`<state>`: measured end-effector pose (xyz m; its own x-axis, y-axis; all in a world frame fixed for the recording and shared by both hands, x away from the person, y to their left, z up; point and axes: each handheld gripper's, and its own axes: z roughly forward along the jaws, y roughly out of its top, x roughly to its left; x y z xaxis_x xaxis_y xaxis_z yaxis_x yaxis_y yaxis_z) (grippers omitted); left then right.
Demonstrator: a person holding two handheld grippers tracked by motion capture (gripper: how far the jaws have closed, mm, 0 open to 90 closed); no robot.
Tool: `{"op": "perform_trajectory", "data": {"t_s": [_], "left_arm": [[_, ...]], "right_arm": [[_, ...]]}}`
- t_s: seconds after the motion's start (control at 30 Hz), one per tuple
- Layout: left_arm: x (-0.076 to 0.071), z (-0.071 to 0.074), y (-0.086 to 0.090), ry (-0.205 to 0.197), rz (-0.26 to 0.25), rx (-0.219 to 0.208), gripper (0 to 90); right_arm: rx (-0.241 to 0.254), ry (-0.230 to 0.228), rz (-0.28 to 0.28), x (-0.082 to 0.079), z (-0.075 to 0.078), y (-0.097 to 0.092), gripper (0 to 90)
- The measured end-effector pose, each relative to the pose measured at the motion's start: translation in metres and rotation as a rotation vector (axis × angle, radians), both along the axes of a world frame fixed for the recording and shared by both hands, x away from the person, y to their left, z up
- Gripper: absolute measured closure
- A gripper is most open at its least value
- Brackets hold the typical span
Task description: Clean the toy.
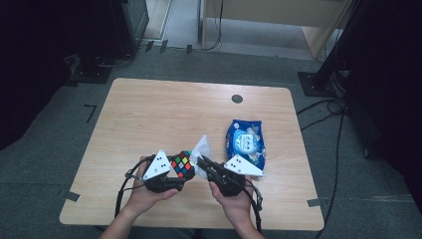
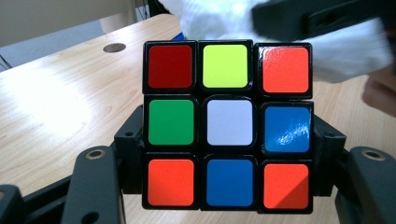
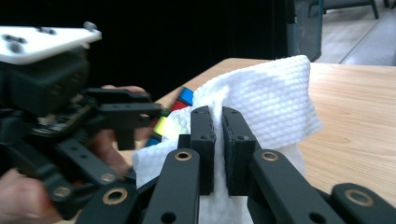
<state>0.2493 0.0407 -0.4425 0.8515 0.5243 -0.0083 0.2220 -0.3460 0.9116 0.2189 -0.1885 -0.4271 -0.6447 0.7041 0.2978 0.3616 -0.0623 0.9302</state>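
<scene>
Currently your left tongs (image 1: 180, 174) clamp the puzzle cube (image 1: 182, 165) near the wooden tabletop's (image 1: 164, 114) front edge; right tongs (image 1: 201, 162) pinch a white wipe (image 1: 203, 149) against it. Blue packet (image 1: 245, 142) sits right; grey carpet (image 1: 45, 164) around.

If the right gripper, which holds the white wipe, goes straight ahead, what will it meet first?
Probably the puzzle cube held in the left gripper. The right gripper points at it, its white wipe already close beside the cube; actual contact is unclear.

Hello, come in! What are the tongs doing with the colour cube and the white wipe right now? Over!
Left tongs shut on cube. Right tongs pinch white wipe, pressed at cube. Blue packet lies aside, not blocking.
</scene>
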Motion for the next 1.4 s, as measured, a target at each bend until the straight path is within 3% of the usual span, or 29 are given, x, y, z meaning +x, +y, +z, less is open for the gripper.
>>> {"op": "perform_trajectory", "data": {"t_s": [0.23, 0.53, 0.8, 0.97, 1.07, 1.1, 1.2, 1.23, 1.4], "left_arm": [[-0.004, -0.003, -0.009, 0.004, -0.023, 0.012, 34.2], [-0.004, -0.005, -0.011, -0.002, -0.024, 0.029, 34.1], [0.005, -0.001, 0.009, 0.008, 0.028, 0.001, 34.1], [0.01, 0.004, 0.024, 0.006, 0.064, -0.027, 34.1], [0.012, 0.005, 0.029, 0.006, 0.081, -0.037, 34.1], [0.013, 0.005, 0.032, 0.008, 0.088, -0.041, 34.1], [0.014, 0.005, 0.034, 0.009, 0.094, -0.045, 34.1], [0.015, 0.005, 0.035, 0.011, 0.095, -0.048, 34.1], [0.013, 0.004, 0.033, 0.009, 0.09, -0.037, 34.1]], "right_arm": [[0.008, -0.033, 0.018, -0.007, 0.007, 0.007, 85.0], [0.022, -0.03, 0.054, -0.007, 0.008, 0.008, 84.7], [0.026, -0.029, -0.04, 0.001, 0.004, -0.012, 84.9], [-0.053, 0.009, -0.078, 0.014, -0.018, -0.019, 84.7], [-0.113, 0.064, -0.078, 0.024, -0.038, -0.019, 84.2], [-0.139, 0.111, -0.076, 0.03, -0.05, -0.019, 84.1], [-0.161, 0.13, -0.071, 0.034, -0.06, -0.019, 84.0], [-0.18, 0.158, -0.061, 0.037, -0.067, -0.019, 83.9], [-0.211, 0.181, -0.065, 0.043, -0.078, -0.019, 82.0]]}}
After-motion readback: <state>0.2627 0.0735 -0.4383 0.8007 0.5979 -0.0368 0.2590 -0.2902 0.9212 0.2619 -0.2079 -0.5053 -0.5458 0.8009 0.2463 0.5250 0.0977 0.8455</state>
